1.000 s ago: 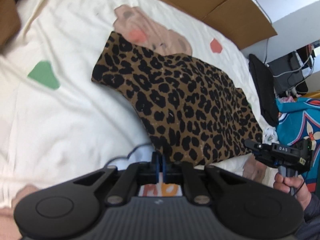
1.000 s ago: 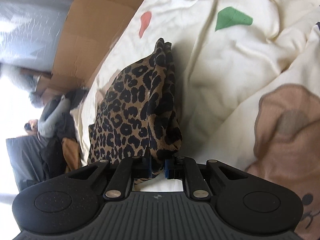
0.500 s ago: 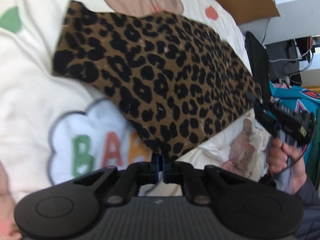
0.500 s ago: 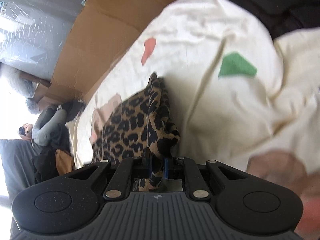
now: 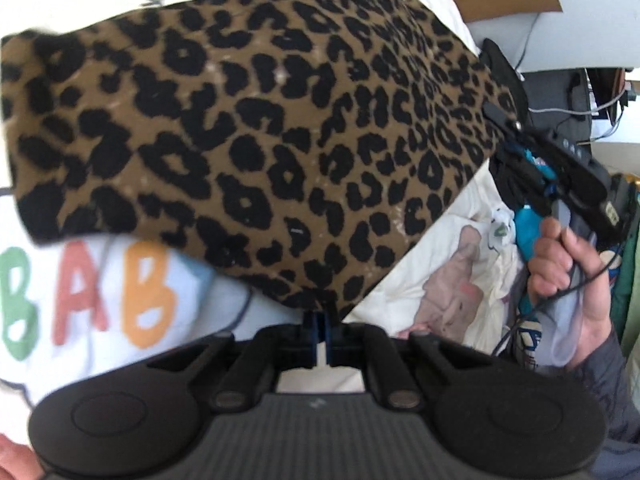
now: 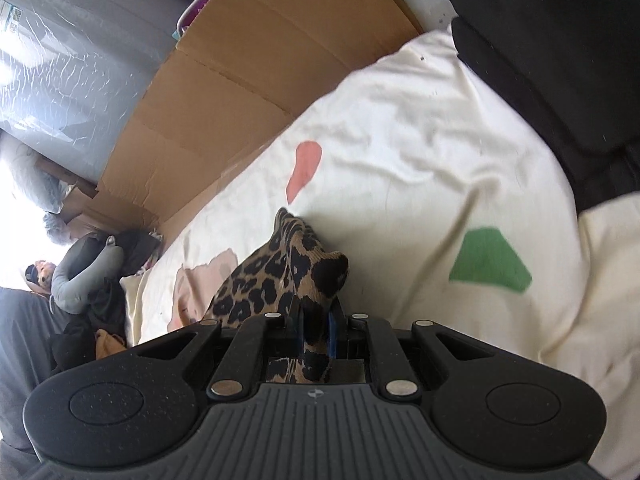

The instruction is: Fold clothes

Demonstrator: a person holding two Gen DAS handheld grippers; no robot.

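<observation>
Both of my hand-held grippers are clamped on the leopard-print knit garment (image 5: 256, 128): the left hand-held gripper (image 5: 320, 322) pinches its lower edge at the frame's bottom centre, the right hand-held gripper (image 6: 316, 328) grips a bunched corner. A second ago the cloth lay flat on the cream cartoon-print bed quilt (image 6: 420, 152); now it hangs lifted, filling the left view's upper half, clear of the "BAB" lettering (image 5: 84, 292) below. I judge a fold is under way, the held edge being carried over.

Cream bedsheet (image 6: 420, 152) lies open ahead; cardboard (image 6: 240, 60) and black cushions (image 6: 560, 60) hem its far edge.
</observation>
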